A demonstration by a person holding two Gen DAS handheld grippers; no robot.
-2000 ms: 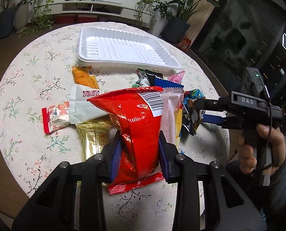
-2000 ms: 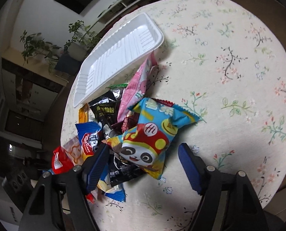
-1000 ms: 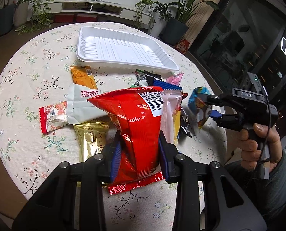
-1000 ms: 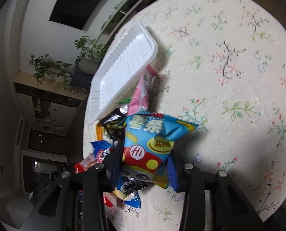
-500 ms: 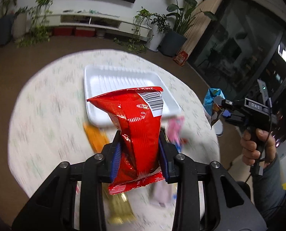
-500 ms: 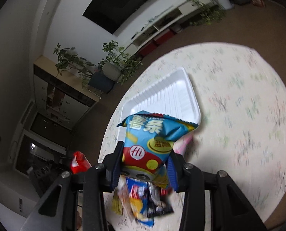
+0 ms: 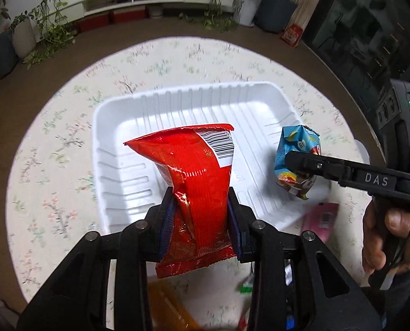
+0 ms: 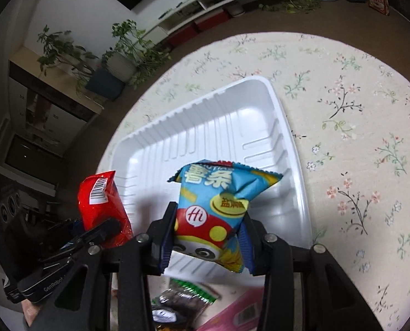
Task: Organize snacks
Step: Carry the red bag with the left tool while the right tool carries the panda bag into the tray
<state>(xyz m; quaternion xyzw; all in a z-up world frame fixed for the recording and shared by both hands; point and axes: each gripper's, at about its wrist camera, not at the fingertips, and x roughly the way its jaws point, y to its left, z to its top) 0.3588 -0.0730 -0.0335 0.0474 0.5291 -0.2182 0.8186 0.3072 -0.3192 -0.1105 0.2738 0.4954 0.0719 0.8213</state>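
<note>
The left claw [image 7: 200, 222] is clamped on a red snack bag [image 7: 196, 187], held upright above the near part of the white foam tray [image 7: 122, 165] on the floral-clothed bench [image 7: 53, 151]. The right claw [image 8: 207, 238] grips a blue panda-print snack bag [image 8: 216, 204] over the tray's right side. A pink packet [image 7: 319, 218] and an orange packet [image 7: 166, 303] lie on the bench near the tray's front edge.

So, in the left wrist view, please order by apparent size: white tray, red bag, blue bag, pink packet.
1. white tray
2. red bag, enlarged by nearness to the camera
3. blue bag
4. pink packet, partly hidden, so unsure
</note>
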